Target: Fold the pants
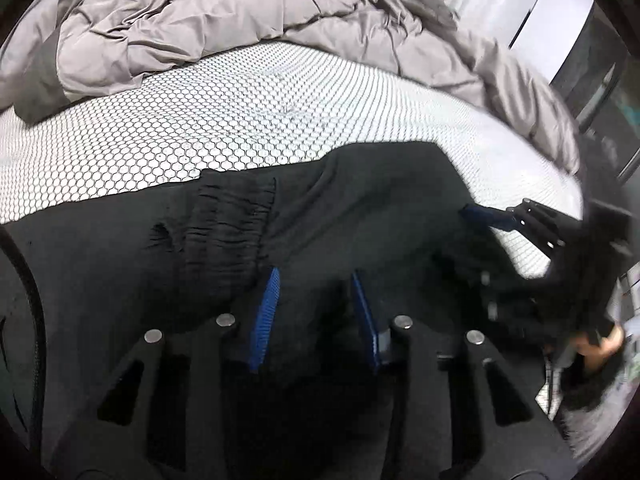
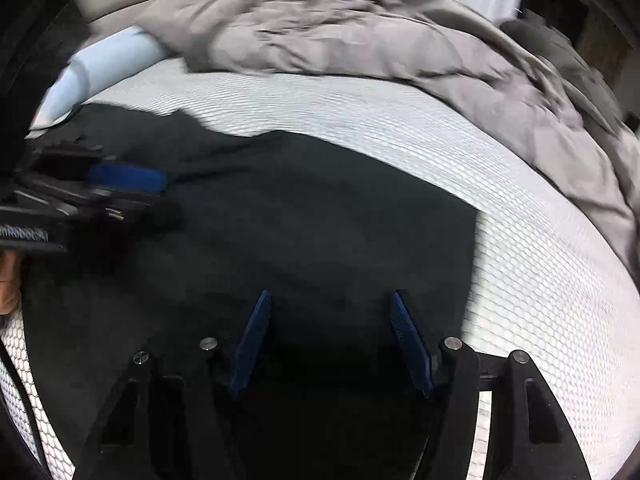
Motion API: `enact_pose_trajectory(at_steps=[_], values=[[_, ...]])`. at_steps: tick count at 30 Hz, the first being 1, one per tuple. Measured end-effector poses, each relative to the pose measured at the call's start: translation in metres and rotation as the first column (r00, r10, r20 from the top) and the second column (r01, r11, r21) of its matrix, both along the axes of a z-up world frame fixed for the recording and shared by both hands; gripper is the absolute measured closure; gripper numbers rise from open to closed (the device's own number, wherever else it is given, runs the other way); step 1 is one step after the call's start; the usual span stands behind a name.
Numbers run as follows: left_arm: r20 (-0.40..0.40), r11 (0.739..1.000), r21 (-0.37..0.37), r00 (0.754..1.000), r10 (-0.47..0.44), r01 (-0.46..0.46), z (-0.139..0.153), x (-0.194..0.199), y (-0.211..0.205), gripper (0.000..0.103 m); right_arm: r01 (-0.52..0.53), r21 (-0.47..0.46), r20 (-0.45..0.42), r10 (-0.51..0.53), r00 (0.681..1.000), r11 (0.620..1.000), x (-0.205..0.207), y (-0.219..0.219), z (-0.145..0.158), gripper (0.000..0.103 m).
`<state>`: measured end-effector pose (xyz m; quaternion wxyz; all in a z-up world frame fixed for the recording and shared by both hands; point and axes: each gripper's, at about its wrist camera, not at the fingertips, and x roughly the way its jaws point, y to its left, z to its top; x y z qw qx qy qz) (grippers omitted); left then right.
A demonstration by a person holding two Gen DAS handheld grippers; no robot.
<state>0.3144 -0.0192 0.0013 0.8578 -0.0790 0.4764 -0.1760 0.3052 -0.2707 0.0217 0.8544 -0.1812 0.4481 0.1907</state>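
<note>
Black fabric dominates the scene: the pants point(image 1: 360, 208) lie spread on a bed whose white sheet point(image 1: 200, 128), printed with a dark honeycomb pattern, shows beyond them toward twelve o'clock. A rumpled grey duvet point(image 1: 200, 12) is heaped along the far side of the bed, from about ten o'clock round to two o'clock. In the right wrist view a pale blue pillow point(image 2: 108, 64) sits at about ten o'clock, at the edge of the duvet.

From the left wrist view, the left gripper point(image 1: 316, 308) hangs low over the pants with its blue pads parted, and dark cloth shows between them; the gathered elastic waistband point(image 1: 232, 224) lies just beyond the left pad, toward eleven o'clock. I cannot tell whether the pads actually press on the cloth. No earlier look is on hand to compare.

The right gripper point(image 2: 330, 332) points down at a flat stretch of the pants, its jaws standing apart with the fabric lying beneath and between them, not pinched. The straight edge of the garment point(image 2: 474, 260) runs at about two o'clock from its right finger, with bare sheet beyond.

Each gripper shows in the other's view: the right one at three o'clock from the left camera, the left one at nine o'clock from the right camera, blurred. A hand point(image 1: 600, 344) shows at four o'clock in the left view.
</note>
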Motion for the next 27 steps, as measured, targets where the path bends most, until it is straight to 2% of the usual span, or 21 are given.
enact_pose_trajectory(at_steps=[3,5,7,9,11,13,15,17,18,20,21,23,25,27], values=[[0.015,1.000,0.006,1.000,0.002,-0.002,0.006,-0.004,-0.001,0.068,0.106,0.011,0.017,-0.106,0.994,0.994,0.008,-0.025,0.005,0.041],[0.049,1.000,0.024,0.999,0.004,-0.005,0.013,-0.005,-0.005,0.067,0.108,0.047,-0.013,-0.107,0.994,0.993,0.012,-0.029,0.010,0.041],[0.083,1.000,0.014,0.997,0.009,-0.010,0.020,-0.004,-0.008,0.067,0.094,0.085,0.000,-0.094,0.996,0.992,0.007,-0.027,0.019,0.041],[0.076,1.000,0.009,0.997,0.029,-0.029,0.022,0.002,-0.009,0.067,0.075,0.157,-0.006,-0.075,0.997,0.985,0.007,-0.023,0.026,0.041],[0.030,0.997,-0.002,0.997,0.076,-0.076,0.013,0.014,-0.007,0.067,0.068,0.185,-0.011,-0.067,0.998,0.980,0.010,-0.011,0.027,0.041],[-0.022,0.994,-0.011,0.994,0.104,-0.104,0.000,0.024,-0.003,0.068,0.070,0.137,-0.020,-0.068,0.997,0.988,0.015,0.001,0.018,0.041],[-0.032,0.994,-0.034,0.994,0.104,-0.105,-0.003,0.025,0.003,0.074,0.084,0.049,-0.026,-0.083,0.996,0.995,0.023,0.003,0.004,0.041],[-0.038,0.994,-0.059,0.995,0.091,-0.093,-0.002,0.019,0.013,0.074,0.099,0.034,-0.007,-0.099,0.995,0.995,0.020,-0.011,0.003,0.041],[-0.032,0.995,-0.050,0.996,0.088,-0.089,0.002,0.014,0.016,0.074,0.120,0.030,-0.002,-0.120,0.993,0.992,0.019,-0.017,0.003,0.041],[0.016,0.995,0.022,0.995,0.100,-0.101,0.014,-0.005,0.024,0.072,0.176,0.041,0.004,-0.176,0.984,0.984,0.013,-0.041,0.007,0.040],[0.054,0.994,0.056,0.995,0.089,-0.092,0.021,-0.017,0.028,0.072,0.184,0.090,-0.034,-0.182,0.983,0.979,0.008,-0.055,0.010,0.040],[0.104,0.995,0.055,0.991,0.081,-0.087,0.031,-0.042,0.042,0.065,0.192,0.202,-0.105,-0.174,0.979,0.960,-0.001,-0.079,0.017,0.040],[0.113,0.995,-0.011,0.989,0.096,-0.096,0.034,-0.062,0.058,0.057,0.216,0.328,-0.186,-0.161,0.969,0.919,-0.012,-0.102,0.020,0.040],[0.044,0.985,-0.119,0.990,0.132,-0.126,0.022,-0.075,0.073,0.055,0.229,0.470,-0.317,-0.079,0.945,0.852,-0.019,-0.116,0.011,0.040]])
